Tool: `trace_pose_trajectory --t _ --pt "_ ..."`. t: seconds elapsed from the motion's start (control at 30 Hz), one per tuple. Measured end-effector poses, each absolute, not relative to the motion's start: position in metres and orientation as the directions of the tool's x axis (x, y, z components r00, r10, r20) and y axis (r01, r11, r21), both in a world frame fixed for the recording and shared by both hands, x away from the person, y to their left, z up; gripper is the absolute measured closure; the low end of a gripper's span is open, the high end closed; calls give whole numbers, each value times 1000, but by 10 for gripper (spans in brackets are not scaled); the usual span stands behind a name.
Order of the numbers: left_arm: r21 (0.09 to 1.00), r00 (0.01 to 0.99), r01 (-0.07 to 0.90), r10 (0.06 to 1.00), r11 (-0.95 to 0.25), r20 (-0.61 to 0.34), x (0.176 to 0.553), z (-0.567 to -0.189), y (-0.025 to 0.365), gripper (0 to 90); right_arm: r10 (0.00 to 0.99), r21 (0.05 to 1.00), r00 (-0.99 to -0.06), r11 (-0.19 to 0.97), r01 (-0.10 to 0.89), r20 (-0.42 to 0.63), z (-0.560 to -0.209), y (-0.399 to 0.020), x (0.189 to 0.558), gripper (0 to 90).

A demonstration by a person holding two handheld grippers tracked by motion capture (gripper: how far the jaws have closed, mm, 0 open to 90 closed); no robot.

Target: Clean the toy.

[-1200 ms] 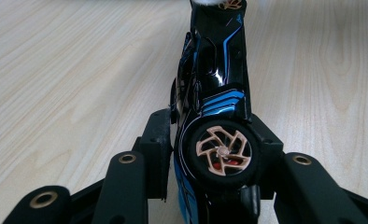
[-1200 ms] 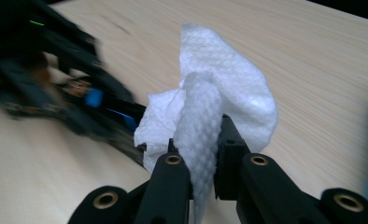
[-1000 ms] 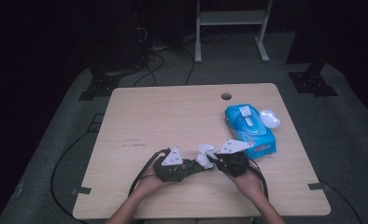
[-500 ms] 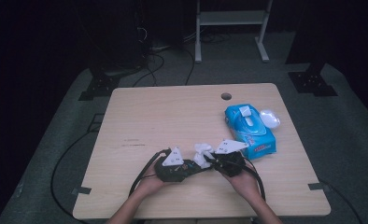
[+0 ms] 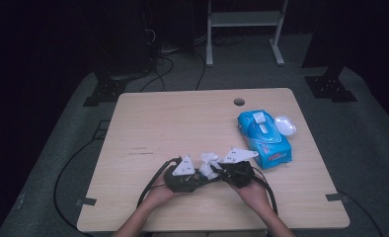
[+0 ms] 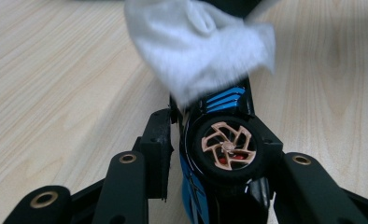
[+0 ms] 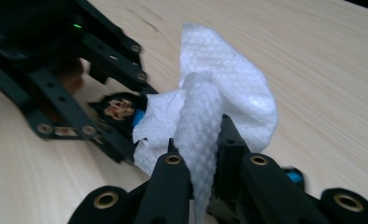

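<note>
A small black and blue toy car (image 6: 224, 149) with a copper-coloured wheel sits clamped between the jaws of my left gripper (image 6: 215, 140), which is shut on it. My right gripper (image 7: 201, 158) is shut on a crumpled white wipe (image 7: 219, 93). The wipe (image 6: 196, 46) lies against the far end of the car and covers it there. In the high view both grippers meet near the table's front edge, the left gripper (image 5: 195, 178) and right gripper (image 5: 221, 173) almost tip to tip, with the wipe (image 5: 208, 162) between them. The car (image 7: 121, 108) peeks out beside the wipe.
A blue pack of wipes (image 5: 264, 132) lies at the right of the wooden table (image 5: 182, 118), its white lid (image 5: 285, 124) flipped open. A cable hole (image 5: 239, 101) sits near the far edge. Cables trail off the front left.
My right gripper has shifted a little to the left with the wipe, closer against the car. The left gripper has held still.
</note>
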State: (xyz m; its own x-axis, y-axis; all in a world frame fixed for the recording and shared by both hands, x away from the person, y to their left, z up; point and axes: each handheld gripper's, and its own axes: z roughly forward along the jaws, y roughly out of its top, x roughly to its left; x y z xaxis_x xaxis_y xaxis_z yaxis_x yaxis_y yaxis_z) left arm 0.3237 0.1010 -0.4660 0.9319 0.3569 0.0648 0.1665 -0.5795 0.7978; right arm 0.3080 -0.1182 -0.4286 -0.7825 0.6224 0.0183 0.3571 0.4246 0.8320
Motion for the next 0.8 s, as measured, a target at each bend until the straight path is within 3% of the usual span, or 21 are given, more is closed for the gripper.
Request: trace_pose_trajectory --t 0.07,0.17,0.43,0.57,0.6,0.8 --pt "795 932 165 356 -584 68 324 -466 101 588 576 838 -815 414 356 61 -431 -106 305 843" --pt "791 934 157 349 -591 76 323 -465 103 580 557 842 -829 427 330 43 -431 -98 302 842" --pt "793 934 155 350 -589 78 323 -463 104 591 650 828 -760 430 359 -7 -427 -124 309 844" --pt "793 933 156 352 -589 77 323 -463 102 591 579 841 -814 421 340 39 -430 -106 302 842" --pt "792 933 156 351 -590 78 322 -463 103 591 553 845 -833 442 302 9 -430 -93 297 842" --pt "790 934 162 350 -592 71 323 -461 106 625 577 831 -816 466 305 -25 -428 -102 300 843"
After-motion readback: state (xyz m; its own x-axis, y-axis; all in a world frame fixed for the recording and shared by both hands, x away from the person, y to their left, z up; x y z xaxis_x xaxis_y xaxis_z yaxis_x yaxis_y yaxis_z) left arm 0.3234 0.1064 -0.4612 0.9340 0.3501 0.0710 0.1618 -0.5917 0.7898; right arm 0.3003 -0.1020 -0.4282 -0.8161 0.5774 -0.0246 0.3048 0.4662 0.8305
